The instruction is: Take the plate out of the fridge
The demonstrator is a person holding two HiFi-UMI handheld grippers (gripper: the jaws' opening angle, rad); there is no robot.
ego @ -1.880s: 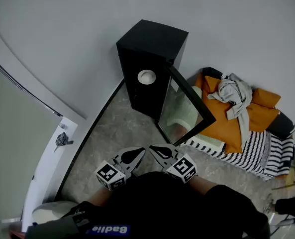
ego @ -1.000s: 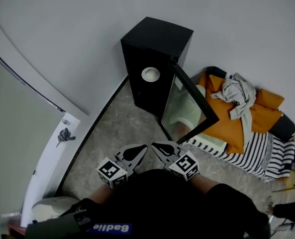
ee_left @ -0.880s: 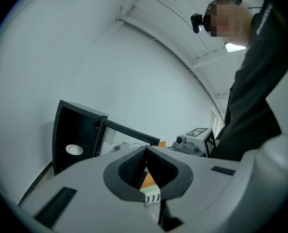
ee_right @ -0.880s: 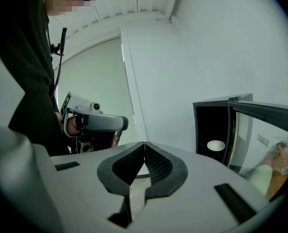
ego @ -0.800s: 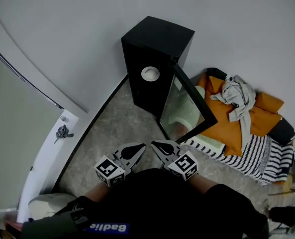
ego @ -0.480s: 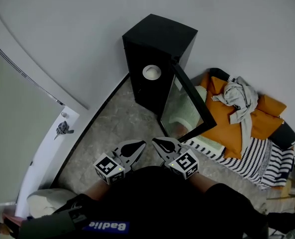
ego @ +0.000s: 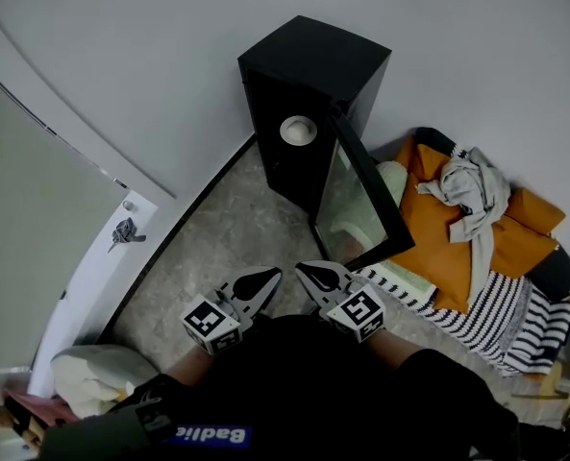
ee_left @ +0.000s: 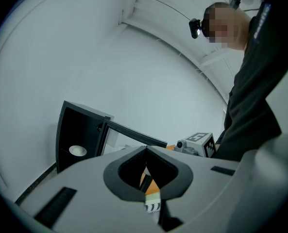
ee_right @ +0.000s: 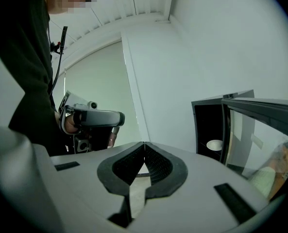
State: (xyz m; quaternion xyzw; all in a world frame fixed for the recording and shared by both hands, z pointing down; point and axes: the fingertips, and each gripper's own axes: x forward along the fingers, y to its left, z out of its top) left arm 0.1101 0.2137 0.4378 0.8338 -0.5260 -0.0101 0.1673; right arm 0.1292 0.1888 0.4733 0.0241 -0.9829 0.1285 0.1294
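Note:
A small black fridge [ego: 309,75] stands against the white wall with its glass door [ego: 361,195] swung open to the right. Inside on a shelf sits a white plate [ego: 298,130], also seen as the plate [ee_left: 77,151] in the left gripper view and the plate [ee_right: 214,144] in the right gripper view. My left gripper [ego: 275,275] and right gripper [ego: 301,269] are held side by side low in the head view, well short of the fridge. Both are shut with nothing between the jaws.
An orange cushion [ego: 458,248] with a grey garment [ego: 472,192] and a striped cloth [ego: 501,305] lies right of the fridge. A white door [ego: 102,277] with a handle [ego: 124,231] stands at the left. Stone floor [ego: 217,248] lies between me and the fridge.
The fridge and plate have shifted up and slightly right in the head view as I moved closer. Both grippers stay shut and side by side.

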